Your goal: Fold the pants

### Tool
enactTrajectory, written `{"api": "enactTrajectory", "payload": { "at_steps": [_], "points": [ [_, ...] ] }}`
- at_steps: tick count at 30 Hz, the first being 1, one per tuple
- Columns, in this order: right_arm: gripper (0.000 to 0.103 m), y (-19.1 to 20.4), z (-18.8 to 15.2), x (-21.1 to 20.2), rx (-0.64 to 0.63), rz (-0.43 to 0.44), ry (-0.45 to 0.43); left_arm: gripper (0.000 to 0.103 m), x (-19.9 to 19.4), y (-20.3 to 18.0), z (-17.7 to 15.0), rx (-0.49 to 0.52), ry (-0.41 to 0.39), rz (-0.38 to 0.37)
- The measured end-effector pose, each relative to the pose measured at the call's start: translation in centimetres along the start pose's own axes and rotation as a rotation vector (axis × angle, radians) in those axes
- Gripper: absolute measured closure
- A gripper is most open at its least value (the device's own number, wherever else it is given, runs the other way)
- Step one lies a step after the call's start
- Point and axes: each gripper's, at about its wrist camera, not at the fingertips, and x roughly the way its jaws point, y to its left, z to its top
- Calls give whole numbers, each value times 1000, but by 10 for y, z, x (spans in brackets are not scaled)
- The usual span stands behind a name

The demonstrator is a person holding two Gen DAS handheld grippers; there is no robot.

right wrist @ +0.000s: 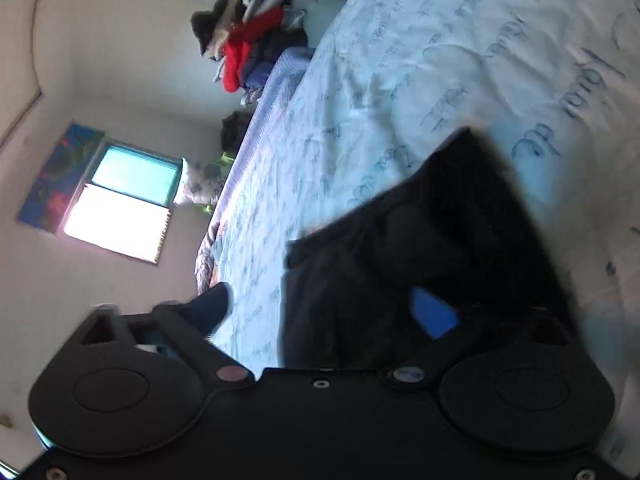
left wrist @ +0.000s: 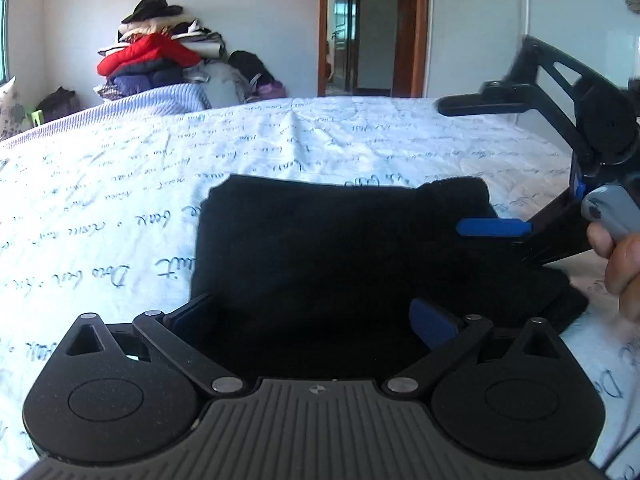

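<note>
The black pants (left wrist: 340,248) lie folded into a compact rectangle on the white bed sheet (left wrist: 200,152). My left gripper (left wrist: 312,316) is open, its fingers spread over the near edge of the pants. My right gripper (left wrist: 472,164) shows at the right in the left wrist view, turned on its side and open, one blue pad (left wrist: 496,227) low at the pants' right edge and the other finger high above. In the right wrist view the pants (right wrist: 440,248) lie in front of the open right gripper (right wrist: 324,312), tilted and blurred.
A pile of clothes with a red jacket (left wrist: 152,56) sits beyond the far left corner of the bed. A striped blue blanket (left wrist: 160,100) lies at the far left edge. A doorway (left wrist: 352,28) and a white wardrobe (left wrist: 500,20) stand behind. A window (right wrist: 124,200) is on the left wall.
</note>
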Motion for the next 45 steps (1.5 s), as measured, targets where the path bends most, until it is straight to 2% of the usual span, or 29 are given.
{"api": "enactTrajectory", "payload": {
  "at_steps": [3, 5, 7, 9, 11, 12, 13, 15, 16, 18, 21, 23, 24, 25, 26, 28, 31, 32, 34, 36, 37, 38, 40, 42, 45],
  "points": [
    [0, 18, -1, -22, -76, -70, -86, 1, -7, 14, 15, -65, -31, 6],
    [0, 29, 4, -25, -128, -9, -114, 0, -2, 19, 33, -99, -45, -7],
    [0, 33, 11, -13, -94, 55, -68, 1, 15, 20, 46, -107, -21, -19],
    [0, 25, 22, 12, -42, 75, -2, 1, 43, 17, 56, -115, 64, -52],
    [1, 8, 36, 42, -25, -13, 16, 1, 70, 16, 58, -138, 163, -50],
    [4, -2, 44, 48, -21, -31, 16, 1, 71, 12, 60, -117, 154, -31],
    [14, -6, 50, 49, 2, -37, 1, 1, 71, 10, 62, -102, 170, -30],
    [16, -3, 57, 39, 66, -60, 13, 1, 64, 12, 63, -104, 180, -52],
    [13, 4, 56, 34, 41, -78, 6, 1, 58, 16, 63, -122, 184, -67],
    [4, 21, 49, 19, -37, -82, -15, 1, 48, 29, 63, -174, 156, -80],
    [1, 30, 30, 2, -52, 25, 28, 1, 45, 43, 69, -256, 121, -69],
    [0, 23, 13, -5, -26, 82, 54, 1, 58, 47, 70, -281, 167, -74],
    [0, 14, 7, -4, -10, 36, 61, 1, 69, 45, 69, -273, 199, -75],
    [2, 3, 3, -5, -9, -10, 52, 1, 76, 42, 65, -232, 201, -51],
    [11, -11, 1, -10, -4, 30, 30, 0, 79, 37, 62, -179, 193, -13],
    [18, -22, 0, -27, 65, 59, -6, 1, 71, 34, 61, -163, 190, 6],
    [0, -9, -13, -63, 38, 31, -74, 1, 43, 44, 54, -231, 155, -26],
    [0, -5, -20, -71, 7, 73, -72, 1, 33, 46, 50, -251, 134, -48],
    [0, -6, -33, -72, 0, 142, -4, 0, 22, 45, 36, -246, 125, -81],
    [1, -17, -41, -65, -10, 86, 36, 0, 23, 33, 20, -111, 123, -30],
    [5, -23, -42, -67, -10, 100, 27, 0, 23, 32, 13, -78, 127, 5],
    [5, -25, -40, -72, 7, 110, 15, 0, 18, 39, 9, -124, 129, -2],
    [2, -11, -36, -82, -26, 35, -9, 2, 5, 55, 11, -246, 155, -26],
    [0, 14, -35, -91, -196, -58, -55, 1, -12, 60, 13, -282, 114, -11],
    [0, 45, -39, -85, -451, -213, -86, 1, -25, 47, 13, -254, 50, 6]
  ]
}}
